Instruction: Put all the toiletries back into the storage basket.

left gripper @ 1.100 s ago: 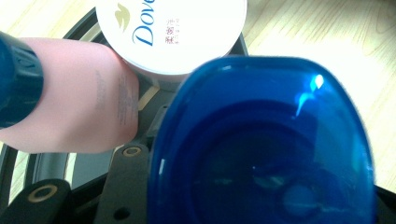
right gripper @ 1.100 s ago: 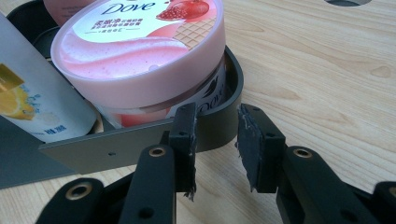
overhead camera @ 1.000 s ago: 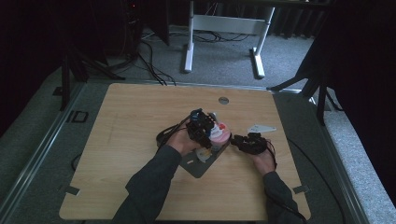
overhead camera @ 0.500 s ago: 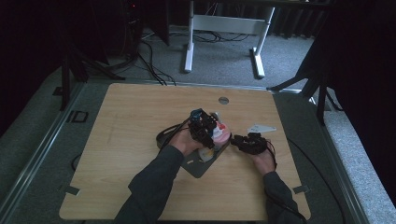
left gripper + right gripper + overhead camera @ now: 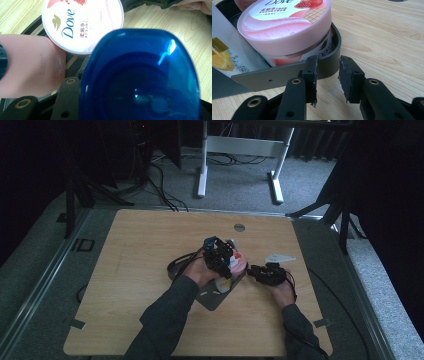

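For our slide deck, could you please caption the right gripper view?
Right gripper, jaws open, at the rim of a dark tray holding a pink Dove tub.

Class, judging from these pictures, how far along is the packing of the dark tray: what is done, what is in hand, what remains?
Done: the pink round Dove tub sits in the dark curved-walled tray, a pale lemon-printed package beside it. In hand: the left gripper holds a blue translucent cap-topped item above the tray. Left: setting it down. The right gripper waits open beside the tray wall.
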Demonstrator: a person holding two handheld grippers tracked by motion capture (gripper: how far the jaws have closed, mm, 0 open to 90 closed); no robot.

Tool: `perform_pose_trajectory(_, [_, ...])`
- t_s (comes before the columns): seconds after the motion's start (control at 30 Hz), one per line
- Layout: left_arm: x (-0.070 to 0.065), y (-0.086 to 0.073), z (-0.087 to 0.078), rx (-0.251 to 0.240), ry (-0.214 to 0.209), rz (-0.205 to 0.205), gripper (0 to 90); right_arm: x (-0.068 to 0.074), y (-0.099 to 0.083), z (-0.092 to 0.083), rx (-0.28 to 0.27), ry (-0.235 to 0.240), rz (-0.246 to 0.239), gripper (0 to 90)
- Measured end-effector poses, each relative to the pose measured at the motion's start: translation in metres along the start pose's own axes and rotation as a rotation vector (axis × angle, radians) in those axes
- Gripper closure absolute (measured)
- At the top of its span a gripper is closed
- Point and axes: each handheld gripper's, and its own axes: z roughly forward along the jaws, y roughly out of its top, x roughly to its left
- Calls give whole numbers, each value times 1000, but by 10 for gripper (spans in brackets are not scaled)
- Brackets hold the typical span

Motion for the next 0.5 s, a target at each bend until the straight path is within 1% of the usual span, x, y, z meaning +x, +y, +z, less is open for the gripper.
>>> perform_pose_trajectory(0.5, [-1,3,2,-11,-1,-17,546,0,1,0,-1,0,-3,675])
